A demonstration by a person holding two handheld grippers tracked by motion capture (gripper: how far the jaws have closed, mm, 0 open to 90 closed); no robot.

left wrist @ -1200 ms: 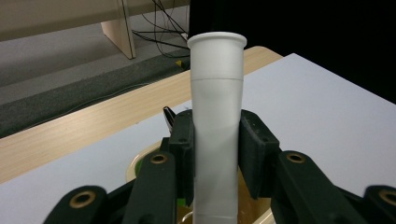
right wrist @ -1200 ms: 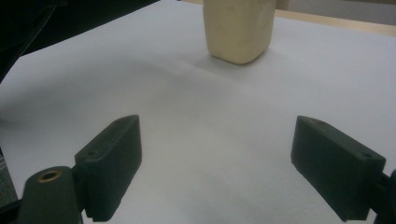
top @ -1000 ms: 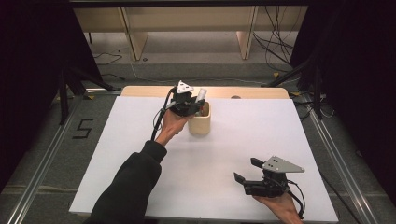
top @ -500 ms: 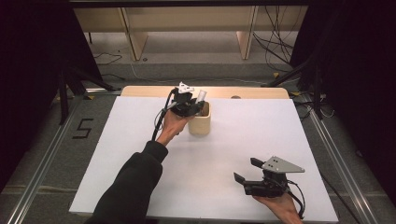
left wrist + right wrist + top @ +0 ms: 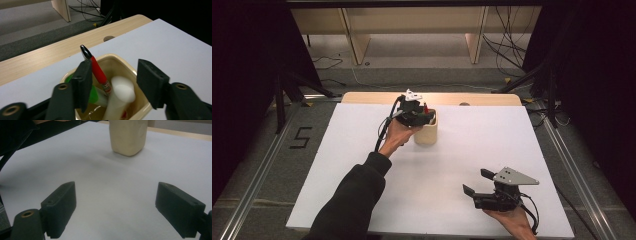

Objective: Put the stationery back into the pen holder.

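Left gripper view: red pen beside left tongs

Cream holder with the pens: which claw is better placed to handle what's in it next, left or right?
Left. The left claw hangs right over the cream holder, its jaws just opened and apart around the red pen and white piece. The right claw sits open at the table's near edge, far off.
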